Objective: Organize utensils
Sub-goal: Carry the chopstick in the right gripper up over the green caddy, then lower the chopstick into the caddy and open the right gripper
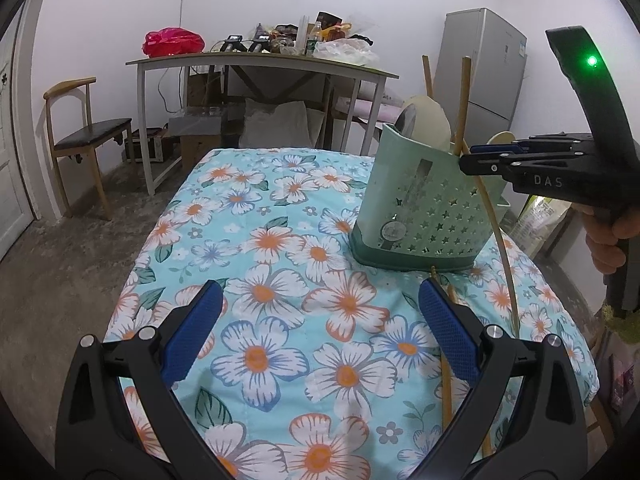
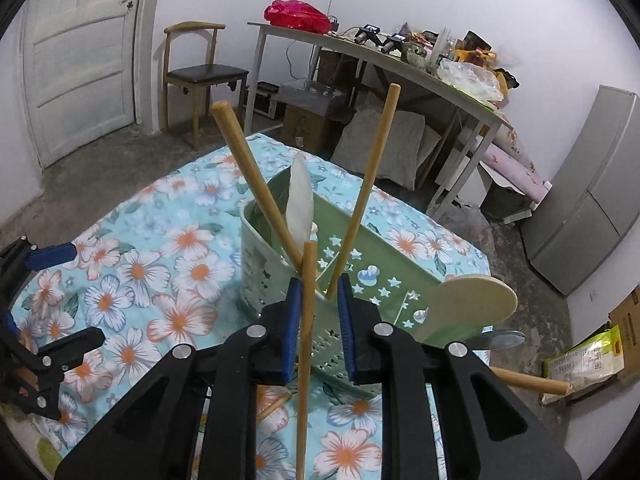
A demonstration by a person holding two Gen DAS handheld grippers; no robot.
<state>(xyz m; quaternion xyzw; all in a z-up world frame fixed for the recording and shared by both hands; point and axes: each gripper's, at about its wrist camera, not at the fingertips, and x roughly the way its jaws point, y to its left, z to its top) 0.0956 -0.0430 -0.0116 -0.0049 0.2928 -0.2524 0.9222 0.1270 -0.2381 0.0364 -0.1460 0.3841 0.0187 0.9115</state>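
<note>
A green utensil holder (image 1: 416,204) with star cut-outs stands on the floral table (image 1: 280,264); it also shows in the right wrist view (image 2: 360,264). Two wooden chopsticks (image 2: 256,184) and a cream spoon (image 2: 300,200) stand in it. My right gripper (image 2: 318,312) sits at the holder's near rim, its jaws narrowly apart around a chopstick (image 2: 306,340) that leans against the left pad. In the left wrist view my right gripper (image 1: 480,156) shows from the side. My left gripper (image 1: 320,328) is open and empty over the cloth. A chopstick (image 1: 446,368) lies by its right finger.
A cream spatula (image 2: 468,300) and a metal spoon (image 2: 500,340) rest beside the holder. Another wooden stick (image 2: 528,380) pokes off the table edge. A cluttered desk (image 1: 260,60), a chair (image 1: 80,136) and a fridge (image 1: 488,72) stand behind.
</note>
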